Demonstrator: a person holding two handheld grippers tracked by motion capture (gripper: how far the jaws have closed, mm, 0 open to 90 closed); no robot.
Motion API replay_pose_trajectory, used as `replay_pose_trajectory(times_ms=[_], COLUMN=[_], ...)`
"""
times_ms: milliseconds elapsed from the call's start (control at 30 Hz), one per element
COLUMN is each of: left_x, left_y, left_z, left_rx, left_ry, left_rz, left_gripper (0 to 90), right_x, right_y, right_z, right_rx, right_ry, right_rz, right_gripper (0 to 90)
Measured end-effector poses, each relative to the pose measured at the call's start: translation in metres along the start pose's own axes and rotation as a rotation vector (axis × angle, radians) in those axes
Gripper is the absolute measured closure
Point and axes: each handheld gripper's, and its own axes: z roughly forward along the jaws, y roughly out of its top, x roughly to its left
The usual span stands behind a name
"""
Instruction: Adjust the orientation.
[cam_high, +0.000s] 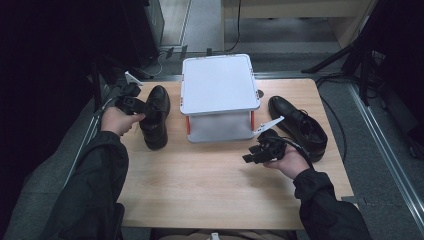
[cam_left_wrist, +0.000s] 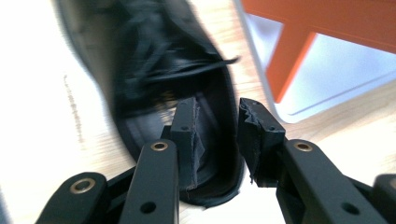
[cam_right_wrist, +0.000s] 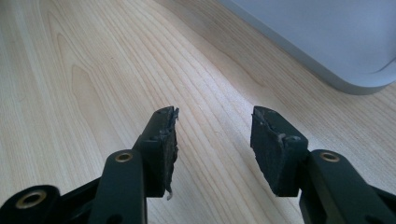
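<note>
Here the left gripper (cam_left_wrist: 217, 128) straddles the left shoe's (cam_high: 155, 117) heel rim, jaws parted, not pressing — the right gripper (cam_right_wrist: 215, 140) gapes over bare table (cam_right_wrist: 93, 93), box (cam_high: 218, 85) nearby.

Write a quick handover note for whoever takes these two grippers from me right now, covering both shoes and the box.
Left gripper: jaws part open, astride the heel rim of the left shoe, one pad inside the shoe and one outside, not pressing it.
Right gripper: open, holding nothing, above bare table near the box.
Right shoe lies on the table, right of the box, untouched.
The box lid is on.
Done: both shoes stand on the table.
Left: probably get the shoes into the box; lid first.
</note>
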Motion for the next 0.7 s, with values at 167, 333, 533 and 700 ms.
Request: replay_pose_trajectory(times_ms=[167, 333, 533, 700], left_x=[0.028, 0.04, 0.046, 0.048], left_y=[-0.005, -0.007, -0.008, -0.006], left_z=[-0.007, 0.001, 0.022, 0.039], left_rx=[0.006, 0.022, 0.068, 0.096], left_ry=[0.004, 0.008, 0.03, 0.024], left_rz=[-0.07, -0.109, -0.141, -0.187], left_gripper=[67.3, 65.9, 65.0, 67.1], right_x=[0.0, 0.0, 0.0, -0.001], right_y=[-0.003, -0.005, -0.008, -0.011], right_z=[-0.001, -0.002, -0.003, -0.005], right_rx=[0.005, 0.006, 0.011, 0.008], right_ry=[-0.005, -0.012, -0.019, -0.025], right_rz=[0.001, 0.009, 0.015, 0.019], right_gripper=[50.7, 50.6, 50.5, 50.5])
